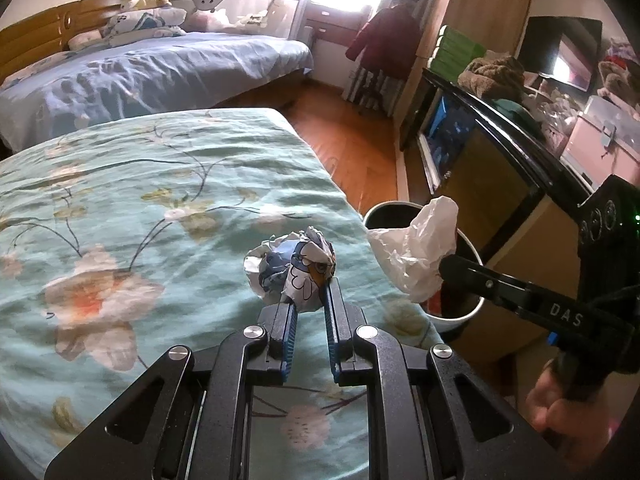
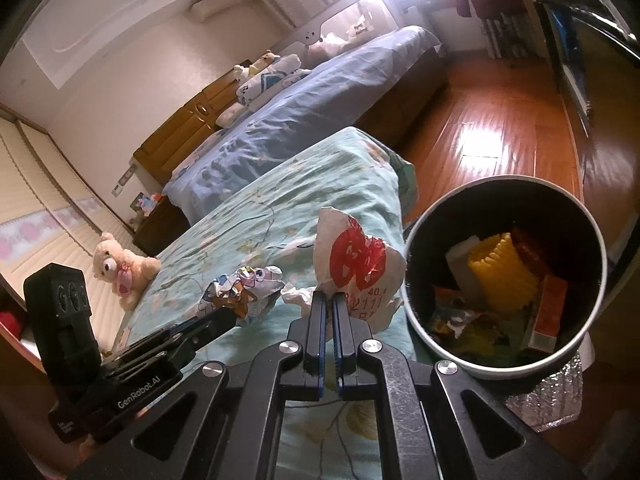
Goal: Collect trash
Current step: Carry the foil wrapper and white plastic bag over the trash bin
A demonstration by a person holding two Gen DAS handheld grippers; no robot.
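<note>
Beside the floral bed (image 1: 132, 208), the trash bin (image 2: 500, 364) stands on the floor. My right gripper (image 2: 329, 300), lettered "DAS", is clamped on a white plastic bag (image 2: 356, 268) near the bin's rim. My left gripper (image 1: 310, 300), marked "GenRobot.AI", pinches a crumpled cartoon-print wrapper (image 1: 292, 270) above the bed.

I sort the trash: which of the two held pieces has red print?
The white plastic bag in the right tongs; the crumpled paper in the left tongs shows blue cartoons.
</note>
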